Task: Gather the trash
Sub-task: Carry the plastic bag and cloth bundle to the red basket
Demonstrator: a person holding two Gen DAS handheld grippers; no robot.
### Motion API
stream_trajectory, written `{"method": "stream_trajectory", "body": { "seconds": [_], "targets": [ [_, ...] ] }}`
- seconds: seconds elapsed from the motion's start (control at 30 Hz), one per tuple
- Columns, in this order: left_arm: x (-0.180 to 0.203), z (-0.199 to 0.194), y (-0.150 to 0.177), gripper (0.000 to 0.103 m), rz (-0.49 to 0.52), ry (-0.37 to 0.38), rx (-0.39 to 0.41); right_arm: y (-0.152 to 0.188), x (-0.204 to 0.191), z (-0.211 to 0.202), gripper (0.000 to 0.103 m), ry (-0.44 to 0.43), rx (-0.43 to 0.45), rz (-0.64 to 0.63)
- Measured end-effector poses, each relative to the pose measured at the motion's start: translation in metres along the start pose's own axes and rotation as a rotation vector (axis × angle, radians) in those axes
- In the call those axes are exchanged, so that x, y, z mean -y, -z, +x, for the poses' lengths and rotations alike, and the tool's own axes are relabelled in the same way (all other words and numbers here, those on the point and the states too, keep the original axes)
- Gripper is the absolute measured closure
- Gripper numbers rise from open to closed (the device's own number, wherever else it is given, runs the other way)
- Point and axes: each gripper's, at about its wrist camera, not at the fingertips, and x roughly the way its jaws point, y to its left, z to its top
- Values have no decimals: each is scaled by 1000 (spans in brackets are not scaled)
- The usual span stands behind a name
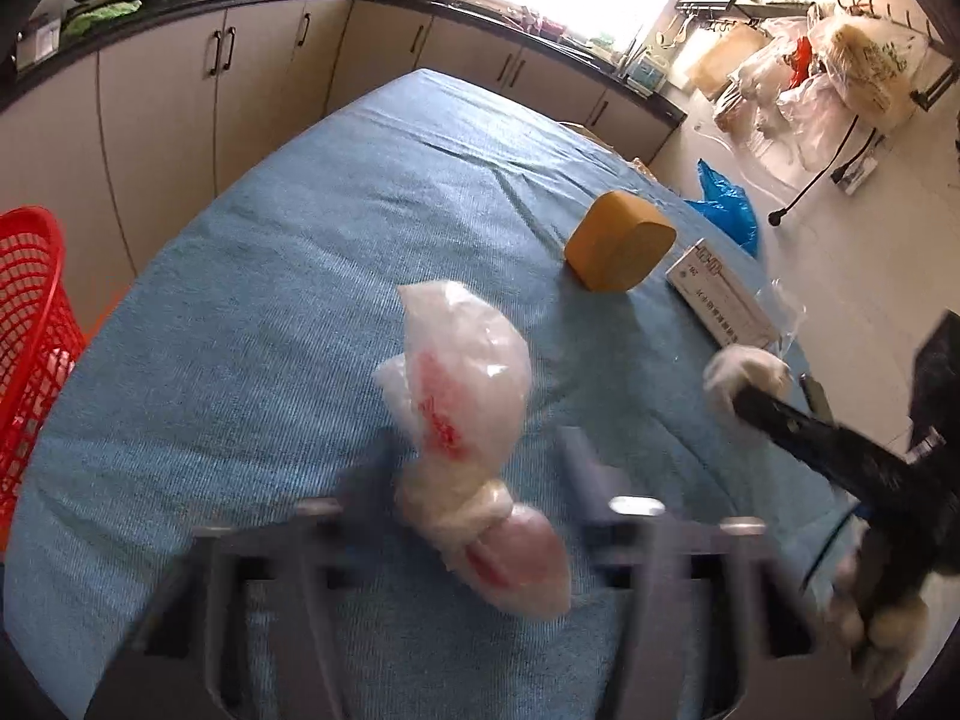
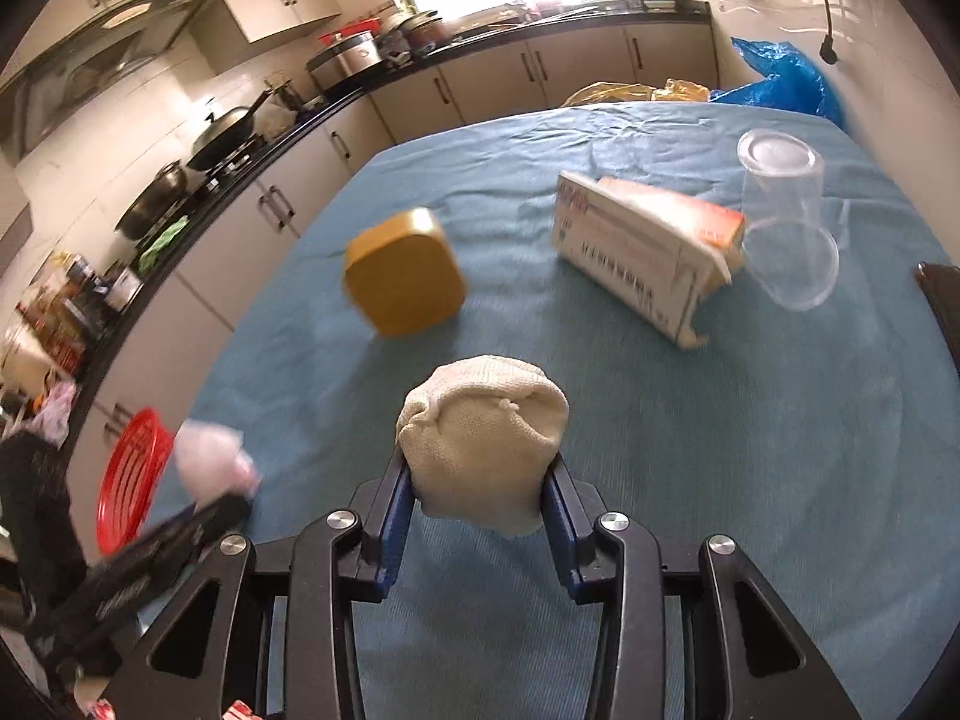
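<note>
On the blue tablecloth (image 2: 750,450): several pieces of trash lie loose, so I judge the collecting is somewhere in the middle, not near the end.
Basket: the red mesh basket (image 1: 30,330) stands off the left edge of the table; I see something pale through its mesh, but I cannot tell what it is.
Left gripper (image 1: 474,450): its jaws are narrow and closed on a knotted white plastic bag with red print (image 1: 462,396); the bag sticks up beyond the fingertips, lifted clear of the cloth.
Right gripper (image 2: 480,480): its blue pads (image 2: 396,516) press on both sides of a rolled cream knit cloth ball (image 2: 483,438), jaws partly open because the ball is thick; in the left wrist view the ball seems just above the cloth.
Left to do, first: I think both held pieces must go to the basket.
Left to do, after: the yellow rounded box (image 2: 403,273), the opened carton (image 2: 645,252) and the clear plastic cup (image 2: 786,222) lying on its side beside the carton wait on the table.
Not certain: the blue plastic bag (image 2: 780,81) beyond the far edge of the table may not be part of my task.
</note>
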Motion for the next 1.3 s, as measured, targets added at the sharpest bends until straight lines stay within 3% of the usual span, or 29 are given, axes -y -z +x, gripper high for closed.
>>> {"method": "stream_trajectory", "body": {
  "seconds": [0.23, 0.4, 0.67, 0.9, 1.1, 1.3],
  "targets": [
    [-16, -44, 14, 73, -73, 23, 77, 29, -33, -27, 60, 1, 59, -126],
    [-32, -76, 28, 73, -112, -14, 105, 48, -59, -30, 60, -32, 64, -168],
    [-25, -112, 47, 73, -31, -133, 194, 74, -98, -29, 59, -76, 68, -196],
    [-36, -121, 52, 72, -35, -121, 206, 89, -113, -33, 59, -101, 85, -239],
    [-48, -135, 59, 72, -49, -124, 215, 84, -111, -34, 59, -182, 65, -178],
    [-58, -142, 65, 72, -86, -145, 199, 59, -129, -38, 59, -155, 75, -188]
  ]
}}
